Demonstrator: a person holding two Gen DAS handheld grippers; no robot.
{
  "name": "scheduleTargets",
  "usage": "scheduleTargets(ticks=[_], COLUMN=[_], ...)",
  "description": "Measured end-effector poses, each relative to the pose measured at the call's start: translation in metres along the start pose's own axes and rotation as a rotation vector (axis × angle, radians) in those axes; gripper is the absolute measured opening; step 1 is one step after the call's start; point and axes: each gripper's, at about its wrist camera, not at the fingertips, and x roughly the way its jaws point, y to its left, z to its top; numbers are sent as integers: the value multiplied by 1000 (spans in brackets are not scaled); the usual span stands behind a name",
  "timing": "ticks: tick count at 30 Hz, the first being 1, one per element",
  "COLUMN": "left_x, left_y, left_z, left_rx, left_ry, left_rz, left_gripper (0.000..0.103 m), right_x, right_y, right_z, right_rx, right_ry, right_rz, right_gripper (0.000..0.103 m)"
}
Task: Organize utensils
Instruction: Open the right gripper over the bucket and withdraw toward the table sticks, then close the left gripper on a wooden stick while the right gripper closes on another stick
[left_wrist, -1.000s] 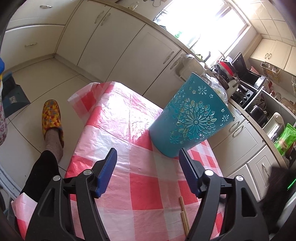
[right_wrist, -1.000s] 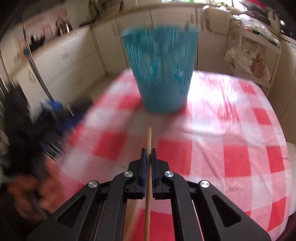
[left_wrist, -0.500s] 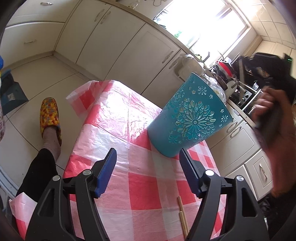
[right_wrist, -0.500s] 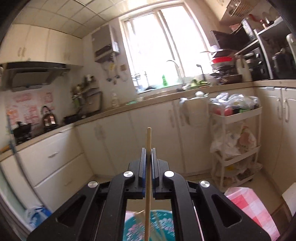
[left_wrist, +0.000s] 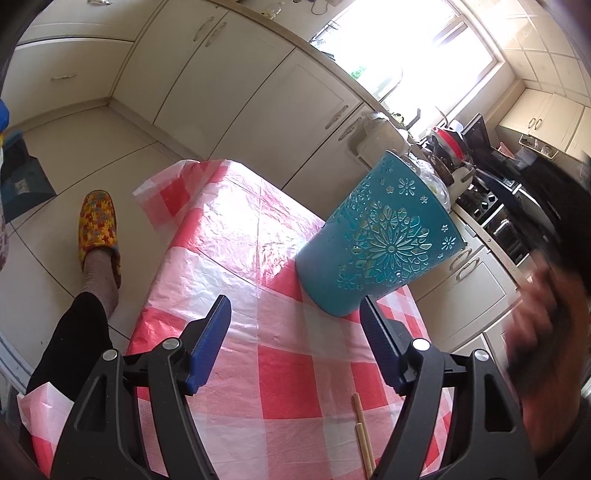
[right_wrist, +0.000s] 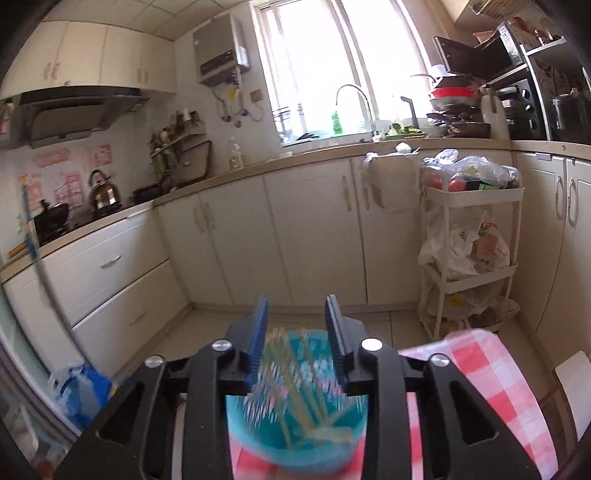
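Chopsticks (right_wrist: 295, 387) blurred in bucket (right_wrist: 295, 443), perhaps several — hand (left_wrist: 535, 350) smeared

Both grippers open, hands held apart

The left gripper (left_wrist: 295, 345) points down and forward, its blue pads (left_wrist: 208, 347) spread wide with nothing between them. The right gripper (right_wrist: 295, 343) has just been opening; its jaws stand parted, gripping nothing. In the left wrist view the person's right hand (left_wrist: 535, 332) shows blurred at the right edge, and a leg (left_wrist: 70, 339) at the lower left.
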Motion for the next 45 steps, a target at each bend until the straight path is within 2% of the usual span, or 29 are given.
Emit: scheduleTargets(ticks=[2,5,7,8,11,14,17,22,24,29,34,37,43,45], left_x=[0,2,2,0,-19,-54,-75,-85,-80,-65,-33,-13,5,5], left_y=[-2,-5,-7,-7,-7,-23,-27,-22,-23,-40,-65,-83,-119,-125], left_z=[0,-1,0,1,-4,-24,-38,-44,-46,-57,-75,-89,-119,-128], left_rx=[11,29,37,34,19,102,132,131,145,235,335,400,626,712], left_ry=[1,9,13,18,32,77,127,156,177,234,332,386,388,366], left_rz=[10,30,56,95,143,157,167,152,145,105,96,122,239,274], left_gripper=[69,70,70,70,70,70,71,71,72,72,72,72,71,55], right_x=[-26,-55,-68,-72,-75,-67,-59,-53,-53,-45,-55,-64,-74,-75], right_y=[-3,-4,-11,-13,-16,-10,-1,-9,-10,-11,-21,-35,-51,-52], right_z=[-32,-101,-145,-161,-184,-193,-196,-196,-196,-193,-193,-193,-195,-195], right_rx=[-3,-42,-11,14,38,45,-2,-34,-69,-110,-178,-162,-122,-113], right_ry=[73,259,372,410,453,515,552,563,568,575,599,605,576,569], right_rz=[21,29,44,44,47,70,59,-21,-56,-82,-84,-71,-40,-33], right_gripper=[40,40,34,29,18,17,17,16,10,9,9,9,9,9])
